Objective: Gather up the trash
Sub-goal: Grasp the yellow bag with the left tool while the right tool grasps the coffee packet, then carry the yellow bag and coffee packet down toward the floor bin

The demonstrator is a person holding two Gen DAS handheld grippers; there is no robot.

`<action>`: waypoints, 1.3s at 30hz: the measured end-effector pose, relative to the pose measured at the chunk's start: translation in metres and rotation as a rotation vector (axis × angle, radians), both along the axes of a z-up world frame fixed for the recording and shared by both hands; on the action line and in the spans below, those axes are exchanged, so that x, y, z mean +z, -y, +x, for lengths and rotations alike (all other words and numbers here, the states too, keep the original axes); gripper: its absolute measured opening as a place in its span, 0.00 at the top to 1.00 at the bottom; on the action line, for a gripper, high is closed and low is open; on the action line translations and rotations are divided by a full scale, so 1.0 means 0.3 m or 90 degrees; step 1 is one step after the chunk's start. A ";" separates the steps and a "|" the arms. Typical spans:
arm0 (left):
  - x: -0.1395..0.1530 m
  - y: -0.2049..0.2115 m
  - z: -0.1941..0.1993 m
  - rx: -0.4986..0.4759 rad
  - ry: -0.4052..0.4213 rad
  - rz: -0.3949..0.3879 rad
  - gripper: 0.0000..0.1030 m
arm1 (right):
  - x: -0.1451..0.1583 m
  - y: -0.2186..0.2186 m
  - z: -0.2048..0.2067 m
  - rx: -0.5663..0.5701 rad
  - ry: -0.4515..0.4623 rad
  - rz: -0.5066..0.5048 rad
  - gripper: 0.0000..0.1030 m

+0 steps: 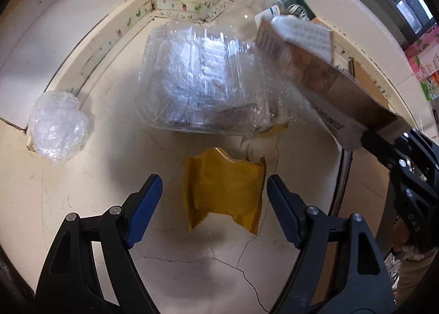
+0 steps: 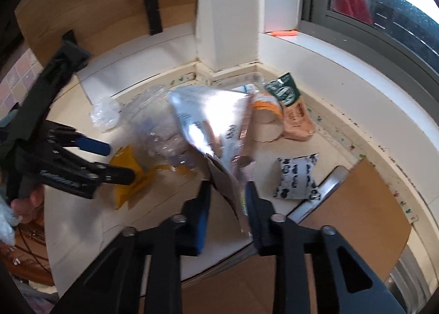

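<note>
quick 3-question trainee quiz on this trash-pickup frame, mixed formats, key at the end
1. True or false: the left gripper is shut on the yellow wrapper.
2. The right gripper grips: A) flattened carton B) crumpled clear bag C) clear plastic container.
3. Fill in: the yellow wrapper lies on the ___ countertop.

Key: 1 false, jaws open above it; 2 A; 3 cracked.

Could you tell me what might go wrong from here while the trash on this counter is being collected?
1. The right hand-held gripper pinches only an edge of the flattened carton, so the carton might slip or swing into the clear plastic container.
2. The open left hand-held gripper straddles the crumpled yellow wrapper; the thin, low wrapper may slide out.
</note>
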State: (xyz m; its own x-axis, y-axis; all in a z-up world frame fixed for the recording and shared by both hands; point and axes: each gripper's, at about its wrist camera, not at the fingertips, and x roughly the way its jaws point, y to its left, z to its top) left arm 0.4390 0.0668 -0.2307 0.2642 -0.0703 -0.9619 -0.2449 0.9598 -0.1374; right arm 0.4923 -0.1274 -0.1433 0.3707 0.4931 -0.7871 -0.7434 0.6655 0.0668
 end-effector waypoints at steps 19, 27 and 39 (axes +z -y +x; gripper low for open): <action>0.079 0.021 -0.049 0.021 0.017 -0.028 0.87 | 0.141 0.038 -0.119 -0.067 -0.040 0.110 0.96; 0.238 0.041 -0.244 -0.003 0.101 -0.042 0.88 | 0.243 0.046 -0.278 -0.100 -0.027 0.134 0.96; 0.425 0.007 -0.687 -0.145 0.173 -0.054 0.88 | 0.392 0.023 -0.821 -0.198 0.017 0.169 0.96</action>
State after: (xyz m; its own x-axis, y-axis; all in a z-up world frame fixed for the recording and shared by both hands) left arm 0.2328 0.0646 -0.1032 0.4776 -0.2335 -0.8470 0.0297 0.9678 -0.2501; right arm 0.2460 -0.1343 -0.0257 0.5521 0.5394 -0.6358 -0.5136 0.8207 0.2502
